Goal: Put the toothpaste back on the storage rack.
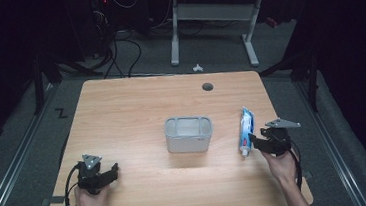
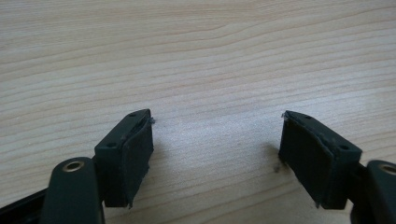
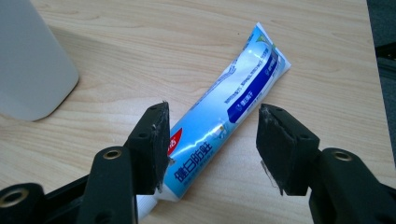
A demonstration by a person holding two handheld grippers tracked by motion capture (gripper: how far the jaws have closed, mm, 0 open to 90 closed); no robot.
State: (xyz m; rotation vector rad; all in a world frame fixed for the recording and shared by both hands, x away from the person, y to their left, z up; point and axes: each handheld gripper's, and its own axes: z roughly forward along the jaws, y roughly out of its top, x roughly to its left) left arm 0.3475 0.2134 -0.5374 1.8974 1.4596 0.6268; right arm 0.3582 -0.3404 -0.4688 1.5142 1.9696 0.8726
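Your right gripper (image 3: 212, 140) at lower centre, jaws apart astride the toothpaste tube (image 3: 229, 107) flat on the table (image 1: 131, 107), no grip, grey holder (image 3: 28, 60) upper left, your left gripper (image 2: 215, 154) open over bare wood.

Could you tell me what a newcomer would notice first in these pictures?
Probably the blue and white toothpaste tube lying flat near the table's right edge, with the right gripper open around its cap end. Next, the grey container standing mid-table, and the left gripper open over bare wood at the near left.
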